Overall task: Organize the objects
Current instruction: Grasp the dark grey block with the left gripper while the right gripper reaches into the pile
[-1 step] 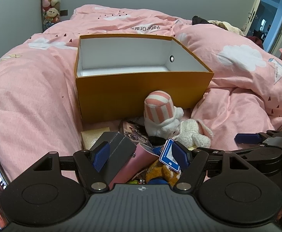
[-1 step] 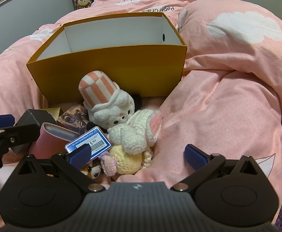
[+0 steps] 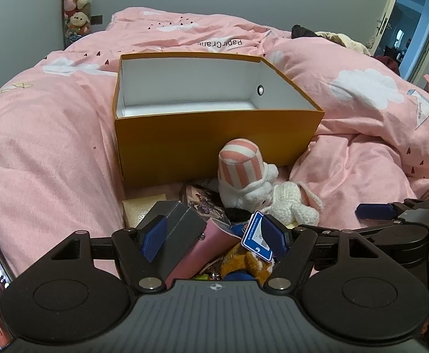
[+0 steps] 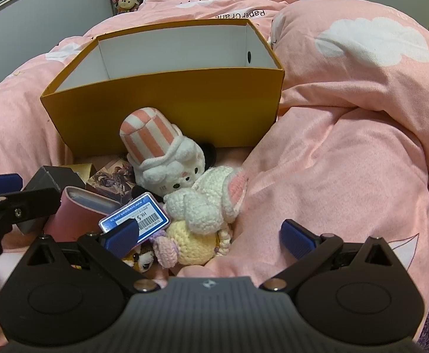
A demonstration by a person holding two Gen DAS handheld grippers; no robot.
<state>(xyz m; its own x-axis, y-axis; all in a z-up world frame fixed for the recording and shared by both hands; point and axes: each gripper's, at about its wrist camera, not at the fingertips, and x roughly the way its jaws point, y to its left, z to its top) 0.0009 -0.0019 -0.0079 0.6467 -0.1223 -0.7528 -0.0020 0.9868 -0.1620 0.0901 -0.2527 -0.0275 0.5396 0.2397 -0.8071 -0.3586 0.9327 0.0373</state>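
Note:
An orange box [image 3: 214, 141] [image 4: 167, 103] with a white inside sits on the bed, nothing visible in it. Against its near wall lies a pile: a white plush with a striped hat [image 3: 240, 170] [image 4: 155, 153], a white crochet bunny [image 3: 291, 206] [image 4: 205, 203], a yellow crochet toy [image 4: 190, 244], a pink case [image 3: 202, 250] [image 4: 76, 214], a black box [image 3: 179, 223] [image 4: 52, 176] and a blue price tag [image 3: 257, 239] [image 4: 135, 216]. My left gripper [image 3: 214, 238] is open over the pink case and tag. My right gripper [image 4: 210, 235] stands wide open above the crochet toys.
A rumpled pink duvet [image 3: 52, 161] [image 4: 346, 161] covers the bed and bulges at the right. A gold box [image 3: 143, 209] and a picture card [image 4: 111, 179] lie in the pile. Plush toys [image 3: 76, 3] hang on the far wall. A doorway [image 3: 414, 23] opens at the right.

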